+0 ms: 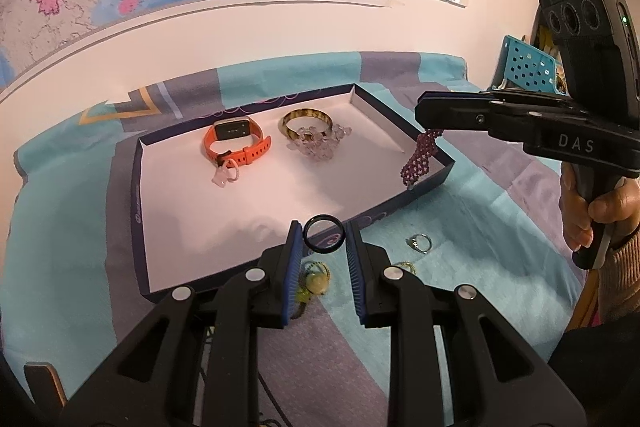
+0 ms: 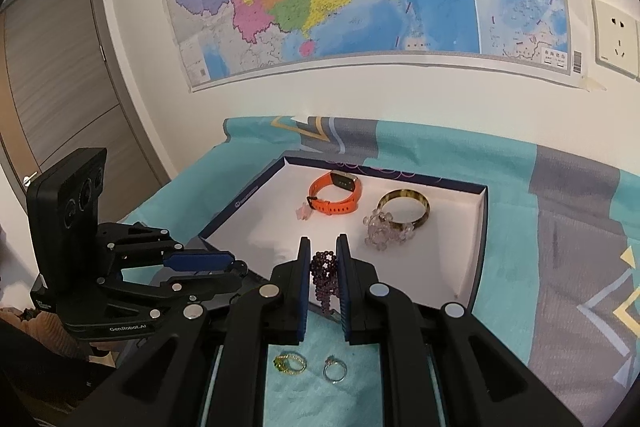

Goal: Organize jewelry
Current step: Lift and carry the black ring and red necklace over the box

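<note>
1. Left wrist view: closest to the lens, at lower centre, the left gripper has its jaws narrowed onto a black ring, held just over the near rim of the box tray.
2. Under those fingers, still on the bedspread, lie a yellow-green beaded piece, a silver ring and the edge of a gold ring.
3. Mid-frame, the tray already holds an orange watch, a small pink charm, an amber bangle and a clear crystal bracelet.
4. At right, the right gripper is clamped nearly shut on a purple beaded bracelet, which dangles at the tray's right corner.
5. Right wrist view: nearest, at lower centre, the right gripper pinches the purple beaded bracelet in front of the box tray.
6. Below it, the gold ring and silver ring wait on the cloth.
7. At left, the left gripper shows side-on; its ring is hidden here.
8. I'd say they're a bit over halfway: four pieces stored, two in transit, three left outside.
</note>
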A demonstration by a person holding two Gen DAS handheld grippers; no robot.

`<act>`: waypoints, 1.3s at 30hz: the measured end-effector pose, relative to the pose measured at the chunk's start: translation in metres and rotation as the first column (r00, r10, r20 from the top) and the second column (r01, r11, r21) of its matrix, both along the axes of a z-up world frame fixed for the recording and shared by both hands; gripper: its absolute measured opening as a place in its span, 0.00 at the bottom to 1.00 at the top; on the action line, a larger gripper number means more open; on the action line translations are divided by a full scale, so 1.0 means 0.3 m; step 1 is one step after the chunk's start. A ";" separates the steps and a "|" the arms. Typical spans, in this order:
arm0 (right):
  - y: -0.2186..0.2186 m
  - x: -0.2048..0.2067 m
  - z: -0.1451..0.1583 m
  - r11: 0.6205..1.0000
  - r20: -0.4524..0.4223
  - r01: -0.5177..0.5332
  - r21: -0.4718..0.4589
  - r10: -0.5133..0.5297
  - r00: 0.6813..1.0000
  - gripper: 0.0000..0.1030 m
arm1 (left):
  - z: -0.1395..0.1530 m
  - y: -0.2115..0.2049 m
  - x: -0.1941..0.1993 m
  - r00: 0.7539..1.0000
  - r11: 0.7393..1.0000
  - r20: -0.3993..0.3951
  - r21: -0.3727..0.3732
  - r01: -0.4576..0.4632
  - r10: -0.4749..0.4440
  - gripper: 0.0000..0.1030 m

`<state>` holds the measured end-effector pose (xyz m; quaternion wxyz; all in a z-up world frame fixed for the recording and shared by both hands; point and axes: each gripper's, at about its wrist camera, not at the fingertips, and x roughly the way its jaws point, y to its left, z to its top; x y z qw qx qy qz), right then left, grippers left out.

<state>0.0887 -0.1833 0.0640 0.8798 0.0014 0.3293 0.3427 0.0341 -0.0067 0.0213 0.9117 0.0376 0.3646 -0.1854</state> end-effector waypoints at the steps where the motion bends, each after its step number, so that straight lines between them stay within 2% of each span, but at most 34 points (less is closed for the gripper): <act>1: 0.003 0.005 0.000 1.000 0.001 0.000 -0.002 0.000 1.000 0.11 | 0.001 0.001 0.004 1.000 1.000 0.000 0.000 -0.002 0.002 0.22; 19: 0.058 0.088 -0.021 1.000 -0.007 0.003 -0.026 -0.003 1.000 0.11 | -0.004 0.022 0.089 1.000 1.000 -0.014 0.003 -0.028 0.028 0.22; 39: 0.133 0.196 -0.064 0.999 -0.044 -0.017 -0.039 0.015 0.999 0.11 | -0.044 0.039 0.193 0.996 0.998 -0.065 -0.011 -0.059 0.058 0.22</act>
